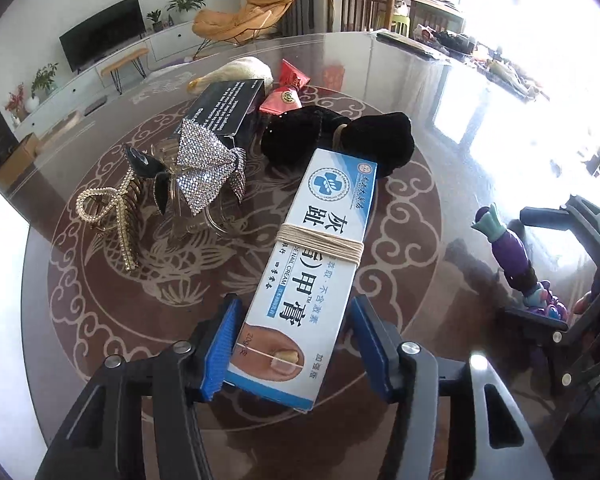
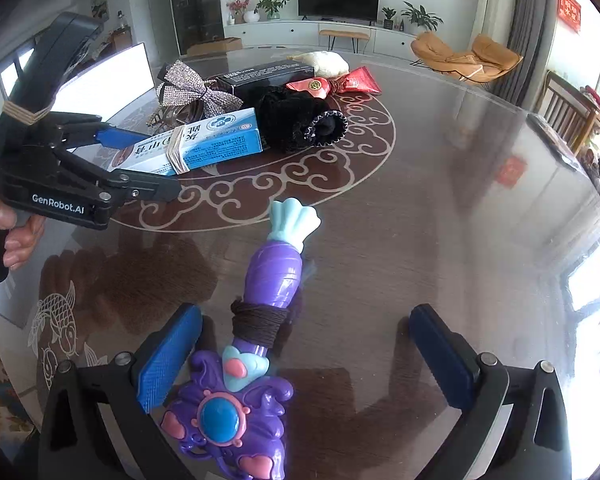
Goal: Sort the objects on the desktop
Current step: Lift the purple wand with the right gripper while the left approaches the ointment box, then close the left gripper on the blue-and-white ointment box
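Observation:
A blue and white nail cream box [image 1: 320,256] bound with string lies on the glass table, its near end between the fingers of my left gripper [image 1: 296,348]. The jaws stand open around it, the left pad [image 1: 220,344] touching its side, with a gap at the right pad. The box also shows in the right wrist view [image 2: 204,144]. My right gripper [image 2: 304,352] is open over a purple toy wand [image 2: 260,320] lying on the table between its fingers. The wand shows in the left wrist view [image 1: 516,256] at the right.
Behind the box lie a black velvet pouch [image 1: 336,140], a black carton [image 1: 228,112], a rhinestone bow [image 1: 204,168], a pearl hair claw [image 1: 116,216], a red sachet [image 1: 288,92] and a white pouch [image 1: 240,72]. A white sheet [image 2: 108,76] lies at the table's left.

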`<action>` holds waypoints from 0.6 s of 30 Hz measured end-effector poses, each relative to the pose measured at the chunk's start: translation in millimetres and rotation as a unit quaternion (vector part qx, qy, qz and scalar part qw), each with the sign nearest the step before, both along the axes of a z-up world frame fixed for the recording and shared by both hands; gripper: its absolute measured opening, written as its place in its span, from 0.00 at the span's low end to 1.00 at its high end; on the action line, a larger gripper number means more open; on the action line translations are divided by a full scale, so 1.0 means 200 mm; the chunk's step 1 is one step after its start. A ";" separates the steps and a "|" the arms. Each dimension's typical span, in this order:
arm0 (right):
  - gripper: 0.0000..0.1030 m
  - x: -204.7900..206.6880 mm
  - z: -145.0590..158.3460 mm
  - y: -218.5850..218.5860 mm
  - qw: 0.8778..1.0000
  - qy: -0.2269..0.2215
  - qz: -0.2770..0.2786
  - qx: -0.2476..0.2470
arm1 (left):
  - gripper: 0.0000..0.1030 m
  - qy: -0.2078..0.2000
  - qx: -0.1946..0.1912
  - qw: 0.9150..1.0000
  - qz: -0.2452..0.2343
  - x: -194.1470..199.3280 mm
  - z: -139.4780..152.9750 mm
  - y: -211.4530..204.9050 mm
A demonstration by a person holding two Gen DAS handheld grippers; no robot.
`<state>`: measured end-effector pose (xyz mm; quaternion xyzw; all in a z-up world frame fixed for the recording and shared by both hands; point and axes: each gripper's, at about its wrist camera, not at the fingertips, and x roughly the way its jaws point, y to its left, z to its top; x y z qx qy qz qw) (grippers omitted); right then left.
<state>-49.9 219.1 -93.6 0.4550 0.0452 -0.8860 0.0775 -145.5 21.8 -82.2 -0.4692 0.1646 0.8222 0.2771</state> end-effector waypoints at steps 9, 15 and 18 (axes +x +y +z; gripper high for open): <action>1.00 -0.01 0.00 0.03 1.000 0.000 -0.022 -0.001 | 0.79 0.027 -0.034 0.998 0.034 -0.02 -0.03 0.13; 1.00 -0.01 0.00 0.03 1.000 0.000 -0.023 -0.001 | 0.41 0.034 0.010 0.994 0.105 0.05 -0.03 0.10; 1.00 -0.01 0.00 0.04 1.000 0.000 -0.024 -0.002 | 0.41 0.036 0.017 0.980 0.193 0.15 -0.04 -0.06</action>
